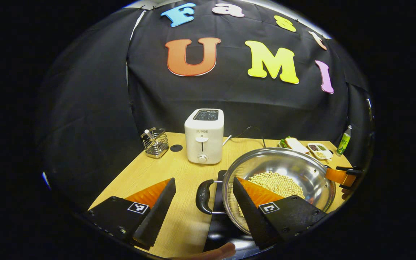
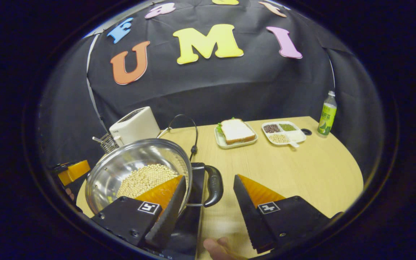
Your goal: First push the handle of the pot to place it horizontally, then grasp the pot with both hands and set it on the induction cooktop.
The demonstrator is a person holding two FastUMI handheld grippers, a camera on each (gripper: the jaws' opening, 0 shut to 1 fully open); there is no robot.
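Pot (image 1: 280, 180) (soybeans inside) sits on the induction cooktop (image 1: 218, 224), one black handle (image 1: 203, 196) to each side. Left gripper (image 1: 204, 202) spread wide astride its handle, no contact. Right gripper (image 2: 208, 202) likewise released around its handle (image 2: 213, 186).

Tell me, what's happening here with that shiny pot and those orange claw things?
A person holds a two-finger gripper in each hand, one at each side of a steel pot of pale beans. The left gripper is open around the pot's black handle; the right gripper is open around the opposite handle. The pot sits over a black induction cooktop on the wooden table. Neither gripper has closed yet.
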